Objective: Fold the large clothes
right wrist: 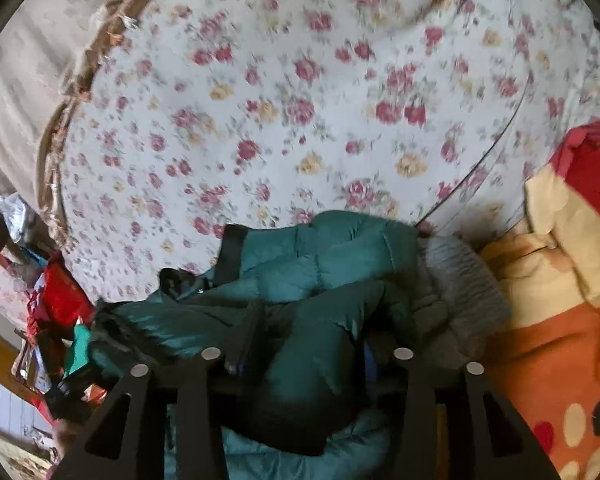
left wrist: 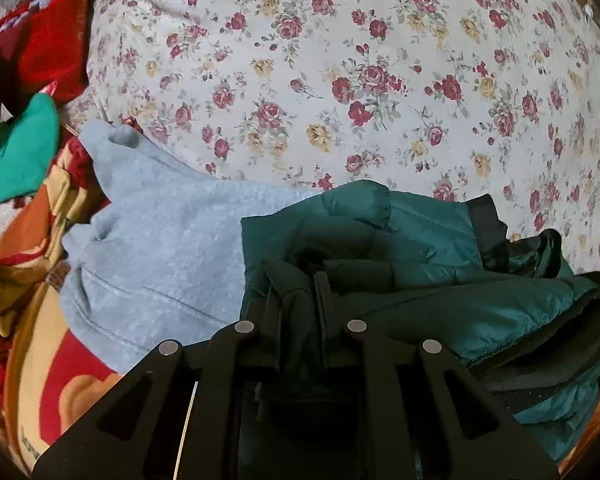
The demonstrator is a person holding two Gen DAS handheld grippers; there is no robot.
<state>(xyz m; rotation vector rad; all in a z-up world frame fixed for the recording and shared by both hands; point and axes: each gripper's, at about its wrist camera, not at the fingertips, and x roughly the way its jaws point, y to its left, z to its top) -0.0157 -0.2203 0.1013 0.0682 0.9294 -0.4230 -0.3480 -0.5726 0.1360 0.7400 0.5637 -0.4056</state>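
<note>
A dark green padded jacket [left wrist: 432, 256] lies bunched at the near edge of the floral bed sheet [left wrist: 340, 80]. My left gripper [left wrist: 300, 292] is shut on a fold of the jacket; dark fabric fills the gap between its fingers. In the right wrist view the same jacket [right wrist: 324, 256] bulges up between the fingers of my right gripper [right wrist: 312, 328], which is shut on a thick fold of it. A grey sweatshirt [left wrist: 160, 248] lies just left of the jacket and partly under it; it also shows in the right wrist view [right wrist: 460, 280].
A red, orange and cream blanket [left wrist: 36, 280] lies at the left, and shows at the right in the right wrist view [right wrist: 552, 320]. A green garment [left wrist: 20, 152] and red cloth [left wrist: 52, 40] sit at far left. The sheet's frayed edge [right wrist: 76, 92] borders a beige surface.
</note>
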